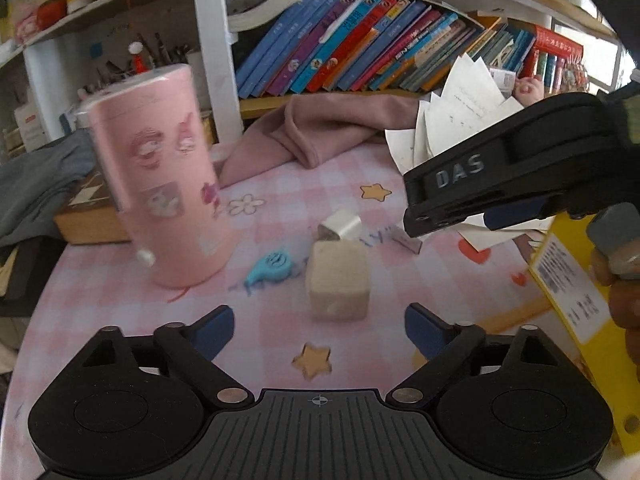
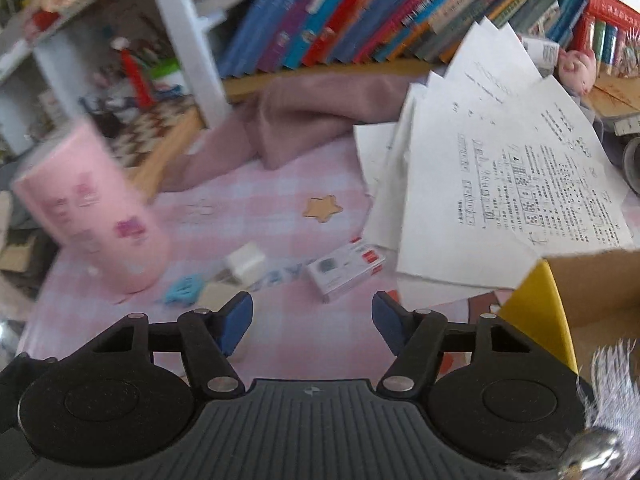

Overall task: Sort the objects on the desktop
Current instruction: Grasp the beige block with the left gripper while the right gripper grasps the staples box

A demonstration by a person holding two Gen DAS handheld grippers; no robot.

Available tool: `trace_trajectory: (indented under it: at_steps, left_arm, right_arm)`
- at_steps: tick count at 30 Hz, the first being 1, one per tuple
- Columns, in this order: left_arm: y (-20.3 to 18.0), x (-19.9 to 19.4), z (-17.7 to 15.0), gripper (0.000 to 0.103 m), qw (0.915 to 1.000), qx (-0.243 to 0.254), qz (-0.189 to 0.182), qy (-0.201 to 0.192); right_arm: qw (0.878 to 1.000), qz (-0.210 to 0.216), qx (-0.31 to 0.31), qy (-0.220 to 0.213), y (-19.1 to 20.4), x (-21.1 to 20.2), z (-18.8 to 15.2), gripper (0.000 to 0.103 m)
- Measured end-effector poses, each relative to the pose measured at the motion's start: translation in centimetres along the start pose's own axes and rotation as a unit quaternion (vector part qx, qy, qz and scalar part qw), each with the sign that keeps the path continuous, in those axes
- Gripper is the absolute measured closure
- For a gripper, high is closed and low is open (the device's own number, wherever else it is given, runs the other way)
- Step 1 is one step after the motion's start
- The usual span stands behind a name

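Observation:
On the pink checked tablecloth [image 1: 280,184] stand a tall pink cylinder [image 1: 160,184], a beige block [image 1: 338,286], a small white box [image 1: 340,226] and a blue tape dispenser [image 1: 272,268]. My left gripper [image 1: 318,330] is open and empty, just short of the beige block. My right gripper [image 2: 312,320] is open and empty above the cloth; it also shows from the side in the left wrist view [image 1: 460,208]. A small printed card box [image 2: 346,270] lies just ahead of it. The pink cylinder [image 2: 92,208] stands to its left.
A fan of printed papers [image 2: 508,160] lies at the right. A yellow cardboard box [image 2: 560,320] is at the near right. A pink cloth [image 1: 332,128] and a shelf of books [image 1: 360,40] stand at the back. A chessboard box [image 1: 88,208] lies at the left.

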State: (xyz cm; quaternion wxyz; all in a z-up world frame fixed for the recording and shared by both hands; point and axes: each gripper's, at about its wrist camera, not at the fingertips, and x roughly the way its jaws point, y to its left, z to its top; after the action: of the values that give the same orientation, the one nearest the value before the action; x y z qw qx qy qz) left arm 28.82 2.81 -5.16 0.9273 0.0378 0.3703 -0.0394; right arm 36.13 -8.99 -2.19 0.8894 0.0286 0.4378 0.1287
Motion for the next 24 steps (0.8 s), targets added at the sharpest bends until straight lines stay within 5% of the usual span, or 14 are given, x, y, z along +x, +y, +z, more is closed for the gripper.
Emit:
trace_trajectory:
  at_steps: [8,13,24]
  left_arm:
    - [-1.0,3.1,1.1,0.030,1.0000,0.001,-0.005,0.005]
    - [-0.7,4.8,1.4,0.059,0.9996,-0.014,-0.004,0.025]
    - [1.4,0.9,0.1,0.068,0.9971,-0.065,-0.033,0.022]
  right_arm:
    - [0.999,-0.012,-0.033,0.030,-0.3,4.2,1.4,0.038]
    - [0.999,-0.015,-0.041,0.032,-0.2,5.5,1.8,0.038]
    - [0.997,-0.032,-0.053,0.044,-0.5,7.6,2.1,0.044]
